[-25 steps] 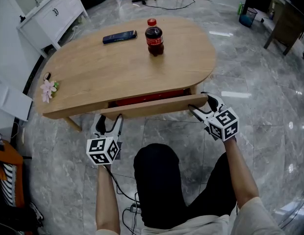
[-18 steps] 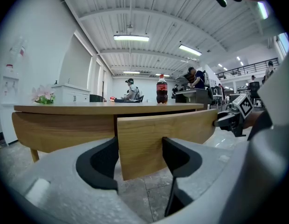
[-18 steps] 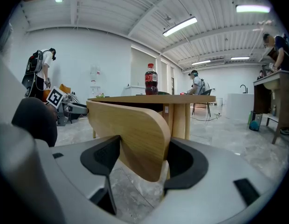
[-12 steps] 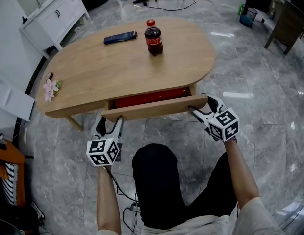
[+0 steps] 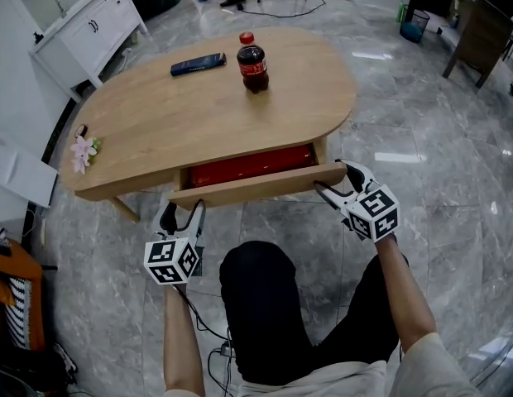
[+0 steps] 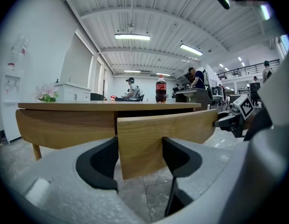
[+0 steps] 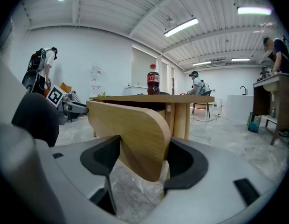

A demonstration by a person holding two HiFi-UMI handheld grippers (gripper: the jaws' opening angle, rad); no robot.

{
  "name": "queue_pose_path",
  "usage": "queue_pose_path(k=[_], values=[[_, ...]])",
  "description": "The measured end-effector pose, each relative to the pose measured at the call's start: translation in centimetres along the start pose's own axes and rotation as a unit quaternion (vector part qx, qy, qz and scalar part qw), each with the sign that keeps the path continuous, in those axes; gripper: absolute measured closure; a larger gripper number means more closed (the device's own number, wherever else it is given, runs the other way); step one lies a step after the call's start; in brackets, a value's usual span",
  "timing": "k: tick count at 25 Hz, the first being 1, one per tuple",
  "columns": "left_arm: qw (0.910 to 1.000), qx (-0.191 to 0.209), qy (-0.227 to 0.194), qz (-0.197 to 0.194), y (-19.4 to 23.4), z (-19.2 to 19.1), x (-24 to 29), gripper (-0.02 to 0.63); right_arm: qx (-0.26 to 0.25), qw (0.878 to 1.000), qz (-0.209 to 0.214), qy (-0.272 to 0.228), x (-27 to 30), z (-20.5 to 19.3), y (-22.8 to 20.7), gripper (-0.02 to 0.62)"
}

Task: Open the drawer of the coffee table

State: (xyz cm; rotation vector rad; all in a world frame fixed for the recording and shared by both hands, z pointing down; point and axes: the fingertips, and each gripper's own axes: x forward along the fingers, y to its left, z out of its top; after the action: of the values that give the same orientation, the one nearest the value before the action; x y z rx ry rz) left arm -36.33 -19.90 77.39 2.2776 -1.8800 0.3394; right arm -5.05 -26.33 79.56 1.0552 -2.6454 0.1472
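Note:
The oval wooden coffee table [image 5: 182, 114] has its drawer partly pulled out, with the red inside [image 5: 250, 168] showing behind the wooden drawer front [image 5: 256, 185]. My left gripper [image 5: 180, 215] is clamped on the left end of that front. In the left gripper view the panel [image 6: 172, 129] fills the gap between both pads of the left gripper [image 6: 140, 148]. My right gripper [image 5: 329, 185] grips the rounded right end. In the right gripper view the curved panel [image 7: 130, 129] sits pinched between the pads of the right gripper [image 7: 143, 155].
A cola bottle [image 5: 252, 63] and a dark phone [image 5: 198, 64] rest on the tabletop, and a pink flower [image 5: 81, 152] lies at its left edge. A white cabinet [image 5: 87, 27] stands at the back left. The person's dark-clad legs [image 5: 265, 304] are just below the drawer.
The drawer has slid further out toward the person, showing more of the red inside. Both grippers moved back with it, still holding the front.

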Motion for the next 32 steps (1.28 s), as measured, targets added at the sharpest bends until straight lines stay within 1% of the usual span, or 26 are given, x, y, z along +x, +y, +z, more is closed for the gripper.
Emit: queue_pose_path(k=[12, 17, 23, 32], values=[[1.0000, -0.003, 0.008, 0.001, 0.0, -0.2, -1.2, 0.322, 0.005, 1.000, -0.009, 0.003, -1.0, -0.1, 1.3, 0.281], [1.0000, 0.000, 0.002, -0.001, -0.3, 0.2, -1.4, 0.322, 0.009, 1.000, -0.006, 0.000, -1.3, 0.0, 1.1, 0.281], [1.0000, -0.007, 0.000, 0.000, -0.6, -0.4, -1.9, 0.322, 0.004, 1.000, -0.005, 0.006, -1.7, -0.4, 1.4, 0.281], [1.0000, -0.009, -0.003, 0.001, -1.2, -0.8, -3.2, 0.322, 0.001, 1.000, -0.004, 0.002, -2.8, -0.8, 2.2, 0.281]])
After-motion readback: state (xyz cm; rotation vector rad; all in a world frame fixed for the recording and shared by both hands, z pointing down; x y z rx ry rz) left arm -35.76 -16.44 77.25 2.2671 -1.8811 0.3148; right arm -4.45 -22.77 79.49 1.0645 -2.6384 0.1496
